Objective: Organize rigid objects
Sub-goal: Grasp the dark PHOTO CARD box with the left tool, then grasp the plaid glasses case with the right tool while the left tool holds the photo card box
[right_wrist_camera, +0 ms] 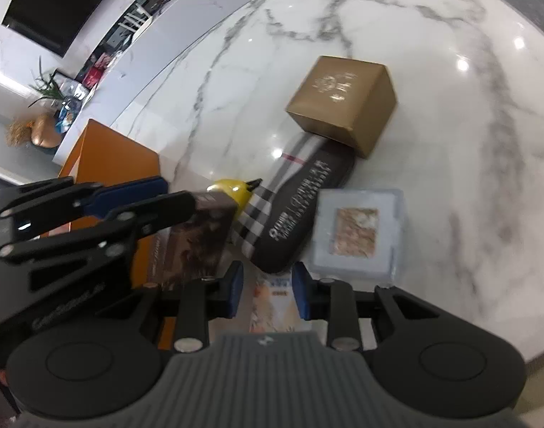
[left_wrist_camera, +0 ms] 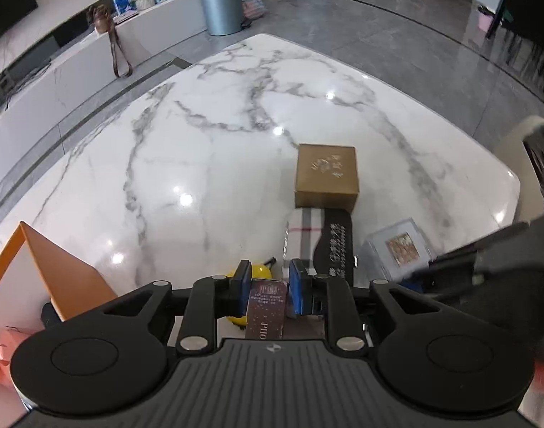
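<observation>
White marble tabletop (left_wrist_camera: pixel 200 149) carrying the objects. Orange box (right_wrist_camera: pixel 107 157) at its left edge. Gold cardboard box (left_wrist_camera: pixel 325 174) touching the far end of a plaid-and-black case (right_wrist_camera: pixel 293 210); clear plastic case (right_wrist_camera: pixel 357 228) just beside it on the right. My left gripper (left_wrist_camera: pixel 266 290): fingers clamped on a dark brown box (left_wrist_camera: pixel 266 306), above a yellow object (left_wrist_camera: pixel 259 271). My right gripper (right_wrist_camera: pixel 266 294): fingers apart over a printed packet (right_wrist_camera: pixel 272 303).

Cube box (left_wrist_camera: pixel 326 174) behind flat case (left_wrist_camera: pixel 334 246)
</observation>
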The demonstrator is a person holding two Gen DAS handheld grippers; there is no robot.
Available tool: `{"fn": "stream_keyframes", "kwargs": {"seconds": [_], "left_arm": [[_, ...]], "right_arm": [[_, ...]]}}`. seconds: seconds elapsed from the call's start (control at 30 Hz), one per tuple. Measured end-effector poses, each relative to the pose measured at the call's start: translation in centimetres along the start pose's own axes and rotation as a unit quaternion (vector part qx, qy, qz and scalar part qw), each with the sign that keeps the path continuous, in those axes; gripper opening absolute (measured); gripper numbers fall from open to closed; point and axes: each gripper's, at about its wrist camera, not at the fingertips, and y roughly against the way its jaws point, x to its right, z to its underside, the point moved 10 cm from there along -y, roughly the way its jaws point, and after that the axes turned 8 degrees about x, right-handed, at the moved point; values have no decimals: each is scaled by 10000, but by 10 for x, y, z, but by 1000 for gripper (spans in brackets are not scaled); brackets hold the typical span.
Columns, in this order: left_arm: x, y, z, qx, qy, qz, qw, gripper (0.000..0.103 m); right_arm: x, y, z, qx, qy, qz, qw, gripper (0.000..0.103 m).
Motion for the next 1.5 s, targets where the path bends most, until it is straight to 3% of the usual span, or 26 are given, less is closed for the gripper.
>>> {"fn": "stream_keyframes", "kwargs": {"seconds": [0.23,0.57,0.67,0.87,0.9,1.03,1.2,1.5], "left_arm": [[-6,-6,-1,-104,116,62,9999,26],[-6,5,33,-368,192,71,9991,29],[-2,7,41,-660,31,198,9976,36],[2,4,61,-1174,-292,44,9926,36],[3,3,64,-1232,-313,45,9919,31],[0,9,60,-1020,-174,15,9946,25],[-14,15,30,-634,173,-40,9978,25],[-21,-20,1,-653,449,-87,9968,25]], "right_arm": [[-6,-10,-4,147,467,61,9988,28],[0,-7,-4,195,291,61,9994,23],[0,-8,-3,178,256,80,9995,24],[1,-8,-3,183,247,159,9994,25],[3,-7,-3,190,205,191,9994,29],[14,-2,-8,394,-38,449,9982,48],[21,-4,-17,521,-319,489,9969,49],[31,-18,-32,699,-719,644,9929,48]]}}
